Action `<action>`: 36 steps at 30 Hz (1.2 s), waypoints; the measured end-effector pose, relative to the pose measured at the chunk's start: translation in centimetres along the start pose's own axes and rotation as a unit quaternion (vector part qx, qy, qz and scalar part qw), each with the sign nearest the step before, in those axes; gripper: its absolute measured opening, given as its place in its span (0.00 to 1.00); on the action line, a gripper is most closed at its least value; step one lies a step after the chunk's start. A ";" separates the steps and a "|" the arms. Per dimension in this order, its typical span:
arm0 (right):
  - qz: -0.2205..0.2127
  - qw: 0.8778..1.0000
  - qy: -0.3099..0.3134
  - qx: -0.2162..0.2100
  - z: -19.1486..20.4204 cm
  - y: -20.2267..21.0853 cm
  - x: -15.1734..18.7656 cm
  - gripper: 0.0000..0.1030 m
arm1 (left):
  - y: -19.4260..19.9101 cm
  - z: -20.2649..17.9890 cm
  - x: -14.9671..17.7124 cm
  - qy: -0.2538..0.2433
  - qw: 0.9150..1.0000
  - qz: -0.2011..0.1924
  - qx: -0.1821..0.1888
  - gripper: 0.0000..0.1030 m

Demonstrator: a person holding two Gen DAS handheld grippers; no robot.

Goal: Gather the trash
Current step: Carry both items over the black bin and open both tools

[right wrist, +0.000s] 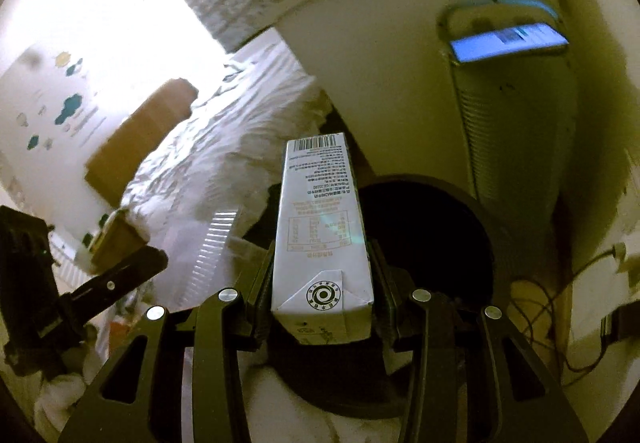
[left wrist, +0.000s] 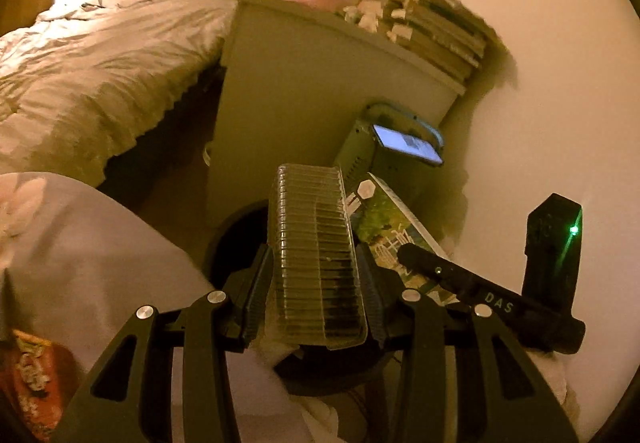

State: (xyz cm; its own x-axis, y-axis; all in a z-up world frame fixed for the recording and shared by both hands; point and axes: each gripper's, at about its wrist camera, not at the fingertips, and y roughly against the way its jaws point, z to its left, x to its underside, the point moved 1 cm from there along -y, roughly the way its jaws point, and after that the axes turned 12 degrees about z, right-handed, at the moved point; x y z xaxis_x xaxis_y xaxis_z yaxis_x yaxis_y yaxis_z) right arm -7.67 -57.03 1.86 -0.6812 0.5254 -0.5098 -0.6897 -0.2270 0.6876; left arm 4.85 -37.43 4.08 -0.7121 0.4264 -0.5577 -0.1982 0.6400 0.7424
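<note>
Right now my left hand-held gripper (left wrist: 316, 279) clamps a ribbed clear plastic tray (left wrist: 316, 255), my right hand-held gripper (right wrist: 322, 283) a white printed carton (right wrist: 322, 235); releasing before they are centred over the round black bin (right wrist: 424, 227) beneath could drop either beside it.

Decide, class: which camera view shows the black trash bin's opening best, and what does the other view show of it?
The right wrist view: the black trash bin shows its round dark mouth beyond the milk carton held by the right gripper. In the left wrist view, the left gripper and its clear plastic container hide most of the bin.

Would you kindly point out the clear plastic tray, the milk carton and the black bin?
clear plastic tray (left wrist: 316, 255), left wrist view, ribbed side
milk carton (right wrist: 322, 227), right wrist view, printed panel
black bin (right wrist: 432, 227), right wrist view, dark interior
</note>
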 end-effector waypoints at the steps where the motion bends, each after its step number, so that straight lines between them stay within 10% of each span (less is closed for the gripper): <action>1: 0.002 1.000 -0.005 0.000 -0.5 -0.2 0.0 0.41 | -0.5 -0.1 -0.1 0.000 1.000 0.005 -0.001 0.41; 22: 0.019 0.999 -0.043 -0.003 -3.8 -2.2 0.4 0.43 | -4.0 -0.8 -0.5 -0.003 0.999 0.039 -0.016 0.43; 28: 0.007 0.998 -0.057 -0.009 -3.9 -1.6 0.3 0.60 | -2.4 -1.0 -0.4 -0.001 0.999 0.017 -0.042 0.78; 36: 0.008 0.999 -0.031 -0.019 -1.2 -1.5 0.6 0.64 | 2.3 0.1 1.0 0.000 0.998 -0.015 -0.063 0.78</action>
State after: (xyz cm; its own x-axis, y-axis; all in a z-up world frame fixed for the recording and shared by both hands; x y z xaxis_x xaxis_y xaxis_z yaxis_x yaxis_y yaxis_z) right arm -7.36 -57.31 -0.07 -0.6764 0.5714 -0.4648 -0.6883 -0.2658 0.6749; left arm 3.74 -35.52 5.17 -0.7046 0.4088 -0.5800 -0.3015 0.5675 0.7662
